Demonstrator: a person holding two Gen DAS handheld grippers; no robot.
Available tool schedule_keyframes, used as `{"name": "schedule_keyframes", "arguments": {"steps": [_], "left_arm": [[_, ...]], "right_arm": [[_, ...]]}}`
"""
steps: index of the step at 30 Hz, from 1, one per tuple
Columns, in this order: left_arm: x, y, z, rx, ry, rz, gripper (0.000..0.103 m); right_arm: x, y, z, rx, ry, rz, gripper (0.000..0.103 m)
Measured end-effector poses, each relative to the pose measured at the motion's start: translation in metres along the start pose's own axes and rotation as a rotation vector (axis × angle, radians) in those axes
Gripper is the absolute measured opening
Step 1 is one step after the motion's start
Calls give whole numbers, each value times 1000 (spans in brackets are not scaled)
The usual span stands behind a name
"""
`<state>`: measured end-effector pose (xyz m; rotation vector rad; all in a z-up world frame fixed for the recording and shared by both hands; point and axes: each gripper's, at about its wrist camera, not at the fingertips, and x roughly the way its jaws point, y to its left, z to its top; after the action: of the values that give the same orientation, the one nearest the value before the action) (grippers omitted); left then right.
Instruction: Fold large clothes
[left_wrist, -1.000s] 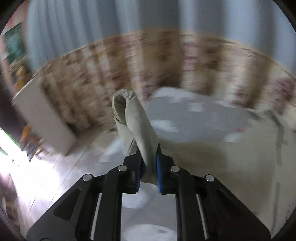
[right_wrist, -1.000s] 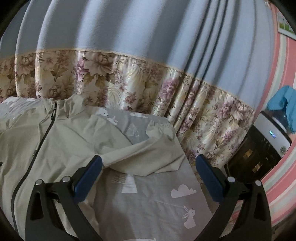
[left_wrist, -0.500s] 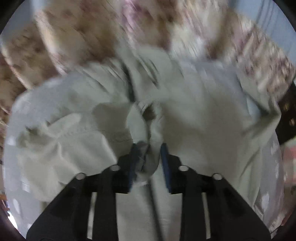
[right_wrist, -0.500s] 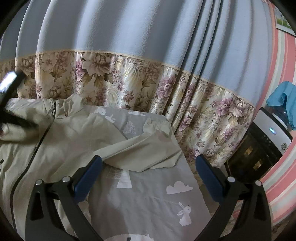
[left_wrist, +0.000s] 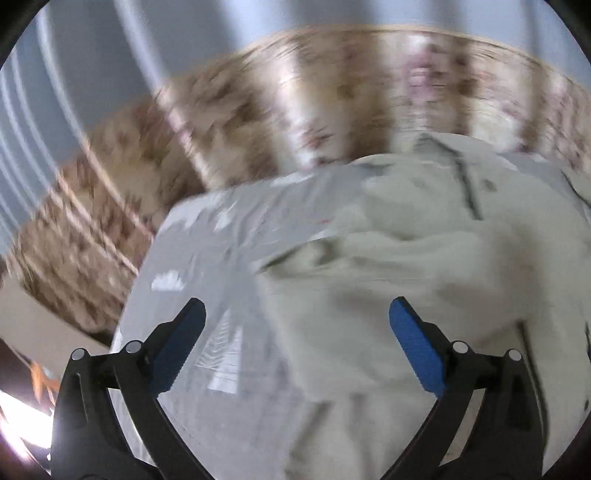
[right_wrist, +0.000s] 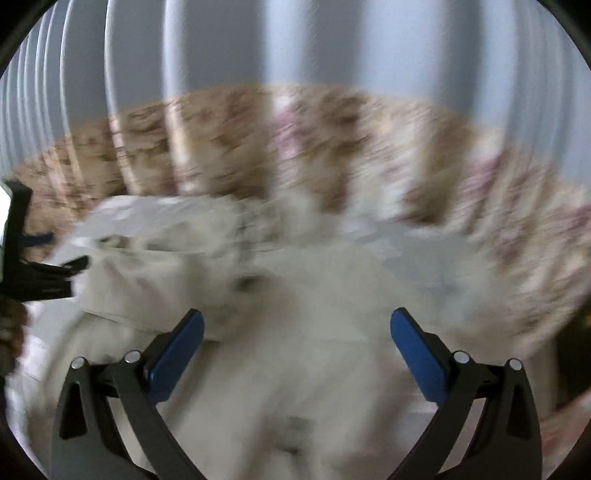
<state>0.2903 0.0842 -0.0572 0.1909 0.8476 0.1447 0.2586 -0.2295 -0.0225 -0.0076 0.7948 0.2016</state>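
A beige zip-up jacket (left_wrist: 424, 266) lies spread on a grey printed bedsheet (left_wrist: 221, 251). My left gripper (left_wrist: 297, 306) hangs over the jacket's left edge, its jaws opening wide with no cloth pinched between the blue pads. The sleeve it let go lies folded across the jacket's chest (right_wrist: 147, 284). My right gripper (right_wrist: 297, 316) hovers over the jacket's body (right_wrist: 314, 350). Its jaws stand wide and are closing a little, and the cloth lies below them untouched. The black frame of the left tool (right_wrist: 33, 280) shows at the far left of the right wrist view. Both views are motion-blurred.
Behind the bed hangs a blue curtain with a floral lower band (left_wrist: 295, 92). The bed's left edge drops to the floor (left_wrist: 44, 332). A dark appliance sits at the right edge (right_wrist: 572, 362).
The left gripper carried the sleeve over the jacket, let it go and swung back left, jaws now wide. The right gripper swung left from the bed's right side to over the jacket.
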Motion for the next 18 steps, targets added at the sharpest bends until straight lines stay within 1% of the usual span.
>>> {"name": "schedule_keyframes", "arguments": {"steps": [1,2,4,5,7,8,9,10,11,13,15,16,17,18], "left_arm": [[15,14,-1,-38,30,-3,99],[23,20,-2,-53,45,-13,98],[36,27,-6,-80,60,-66,98],[42,28,-8,-88,72,-82,98],[48,26,-11,-85,85,-78,98],[48,23,-11,-84,85,-85,98],[46,21,-14,-85,82,-96,98],[42,24,-15,-86,76,-107,98],[40,19,-13,-82,65,-116,98],[37,11,-9,-64,49,-115,99],[41,-1,-5,-30,51,-89,99],[48,-9,-5,-8,57,-80,99],[53,-14,-5,5,66,-72,99],[61,-20,-6,22,87,-54,99]], "right_arm": [[21,7,5,14,42,60,75],[42,13,8,27,89,101,56],[83,24,10,55,179,136,55],[98,27,9,67,213,137,55],[130,33,3,104,300,168,53],[135,38,0,91,308,174,30],[137,47,0,45,295,170,12],[132,54,1,-20,264,132,10],[125,57,4,-55,232,94,9],[97,57,11,-127,139,-7,8],[73,48,18,-210,75,-178,8],[65,41,18,-234,69,-258,9],[66,31,17,-226,104,-270,14],[71,19,14,-202,169,-254,15]]}}
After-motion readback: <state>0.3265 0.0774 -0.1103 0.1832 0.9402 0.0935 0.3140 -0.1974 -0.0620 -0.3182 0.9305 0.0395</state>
